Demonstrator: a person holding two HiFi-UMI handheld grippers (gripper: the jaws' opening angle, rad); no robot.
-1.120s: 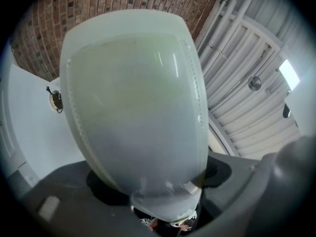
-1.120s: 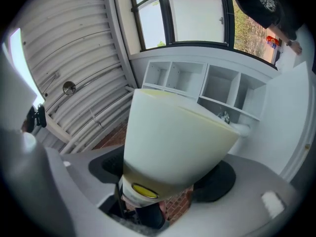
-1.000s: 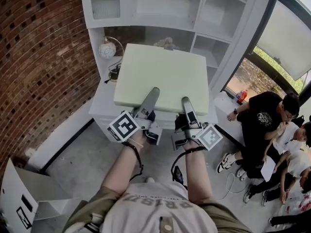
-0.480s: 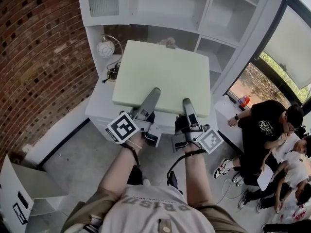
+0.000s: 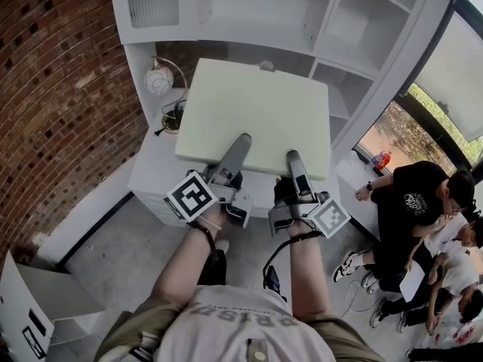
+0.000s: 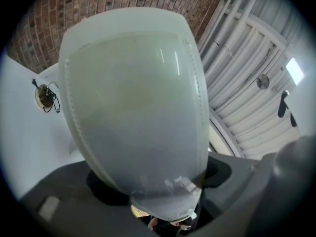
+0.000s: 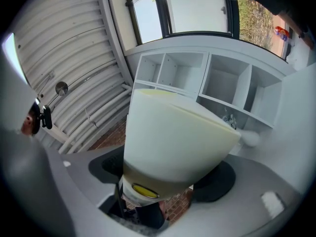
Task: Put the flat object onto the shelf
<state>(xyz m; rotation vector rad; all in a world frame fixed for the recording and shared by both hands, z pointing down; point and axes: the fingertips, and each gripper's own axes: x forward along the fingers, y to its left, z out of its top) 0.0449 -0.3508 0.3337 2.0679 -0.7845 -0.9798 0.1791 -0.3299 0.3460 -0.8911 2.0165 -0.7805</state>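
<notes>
Left gripper [image 5: 237,148] and right gripper [image 5: 293,163]: jaws clenched on the near edge of the pad [image 5: 256,111]. Pad is held aloft before the shelf [image 5: 355,29]. Placement not yet done.

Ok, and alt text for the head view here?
Seen from above, a person holds a flat pale green pad by its near edge, the left gripper and right gripper each clamped on it, in front of a white shelf unit. A brick wall stands at left; people sit at right.
</notes>
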